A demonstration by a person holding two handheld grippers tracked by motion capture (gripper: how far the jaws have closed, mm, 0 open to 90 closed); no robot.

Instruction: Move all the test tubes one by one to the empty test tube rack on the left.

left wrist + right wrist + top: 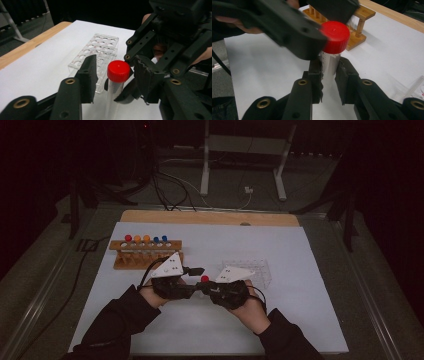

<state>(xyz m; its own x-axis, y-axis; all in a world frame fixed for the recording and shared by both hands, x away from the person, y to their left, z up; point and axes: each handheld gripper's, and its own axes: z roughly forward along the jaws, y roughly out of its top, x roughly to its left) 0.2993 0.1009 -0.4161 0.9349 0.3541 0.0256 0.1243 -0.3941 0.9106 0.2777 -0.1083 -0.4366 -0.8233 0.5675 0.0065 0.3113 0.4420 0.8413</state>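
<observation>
Unscrewing step | tube [329,63] upright between both grippers above the white mat, clamped in right gripper [329,75] | left gripper [113,75] jaws flank red cap [118,71], contact unclear | next: pinch cap, twist; clear rack [96,53] just behind

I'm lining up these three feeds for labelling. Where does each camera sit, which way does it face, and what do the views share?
High view: above the person's side, facing forward and down on the table; both forearms, left gripper, right gripper.
Left gripper view: rides the left gripper, looking at the red-capped tube and clear rack; own jaws.
Right gripper view: rides the right gripper, jaws clamping the tube; wooden rack behind.
Shared: the tube.
</observation>
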